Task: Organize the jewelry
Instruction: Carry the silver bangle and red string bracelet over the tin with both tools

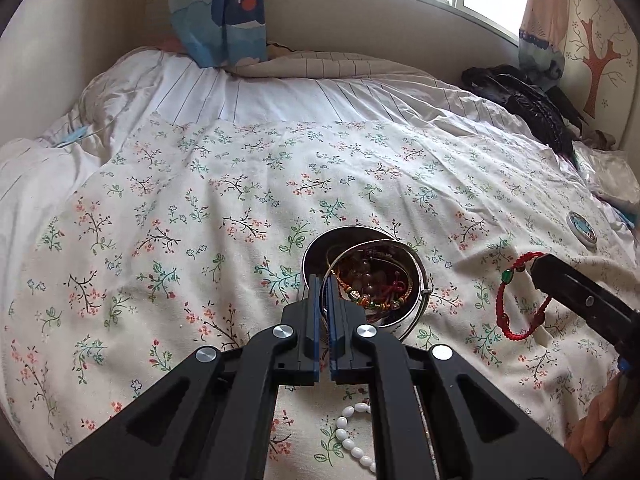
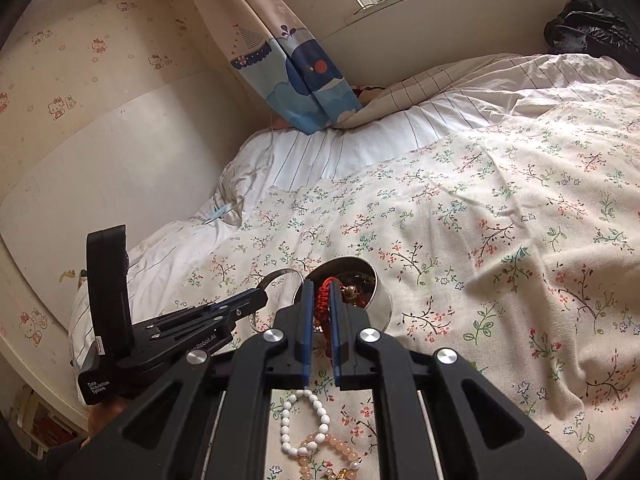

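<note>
A round metal tin point(image 1: 310, 246) point(image 2: 382, 300) with several bead and cord bracelets inside stands on the flowered bedspread point(image 1: 240, 184). My left gripper point(image 1: 322, 280) point(image 2: 262, 294) is shut on a thin silver bangle point(image 1: 400, 246) point(image 2: 280, 274), held at the tin's near rim. My right gripper point(image 2: 322, 286) point(image 1: 538, 260) is shut on a red cord bracelet point(image 1: 505, 320) point(image 2: 326, 300) with a green bead, hanging just right of the tin. A white bead bracelet point(image 1: 352, 436) point(image 2: 304, 420) and a peach bead bracelet point(image 2: 332, 448) lie on the spread below the grippers.
The tin's round lid point(image 1: 582, 230) with a blue picture lies to the right on the spread. A black jacket point(image 1: 532, 100) sits at the far right corner. A white striped quilt point(image 1: 280, 92), a curtain point(image 1: 220, 8) and the walls bound the far side.
</note>
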The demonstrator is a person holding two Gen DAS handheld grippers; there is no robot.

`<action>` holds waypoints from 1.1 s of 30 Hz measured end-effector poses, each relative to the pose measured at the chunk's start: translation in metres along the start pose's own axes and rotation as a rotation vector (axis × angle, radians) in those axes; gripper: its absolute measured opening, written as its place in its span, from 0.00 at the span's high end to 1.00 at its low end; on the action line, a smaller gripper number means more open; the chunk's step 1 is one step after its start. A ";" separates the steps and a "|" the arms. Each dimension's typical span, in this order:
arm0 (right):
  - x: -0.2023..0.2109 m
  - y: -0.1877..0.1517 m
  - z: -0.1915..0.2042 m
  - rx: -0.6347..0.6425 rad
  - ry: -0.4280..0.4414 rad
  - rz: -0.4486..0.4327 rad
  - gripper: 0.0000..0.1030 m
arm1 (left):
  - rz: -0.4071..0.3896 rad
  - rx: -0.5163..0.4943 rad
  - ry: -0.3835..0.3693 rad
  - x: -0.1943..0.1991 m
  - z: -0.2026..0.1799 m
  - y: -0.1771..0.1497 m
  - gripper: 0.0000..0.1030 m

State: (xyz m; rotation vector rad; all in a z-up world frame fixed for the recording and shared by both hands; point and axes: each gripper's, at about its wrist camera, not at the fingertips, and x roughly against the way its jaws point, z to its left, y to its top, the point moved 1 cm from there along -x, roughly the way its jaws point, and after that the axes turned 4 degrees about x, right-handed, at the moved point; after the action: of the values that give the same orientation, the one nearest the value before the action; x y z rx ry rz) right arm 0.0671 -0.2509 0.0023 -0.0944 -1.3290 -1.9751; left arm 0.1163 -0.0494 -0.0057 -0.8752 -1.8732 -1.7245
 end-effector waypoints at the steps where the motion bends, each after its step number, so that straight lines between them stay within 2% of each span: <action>1: 0.001 0.001 0.000 -0.006 0.003 -0.007 0.92 | -0.004 0.003 0.001 0.000 0.000 0.000 0.97; 13: -0.015 0.019 0.001 -0.075 0.038 -0.056 0.92 | -0.032 0.040 -0.006 -0.001 0.001 0.006 0.97; 23: -0.033 0.026 0.004 -0.078 0.044 -0.054 0.92 | -0.024 0.083 -0.003 -0.010 0.008 0.011 0.96; 33: -0.049 0.029 0.004 -0.070 0.039 -0.047 0.92 | -0.016 0.080 -0.019 -0.021 0.003 0.013 0.96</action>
State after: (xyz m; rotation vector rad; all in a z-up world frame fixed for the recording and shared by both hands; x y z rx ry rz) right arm 0.1186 -0.2272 0.0050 -0.0580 -1.2477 -2.0532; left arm 0.1405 -0.0496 -0.0112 -0.8506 -1.9520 -1.6443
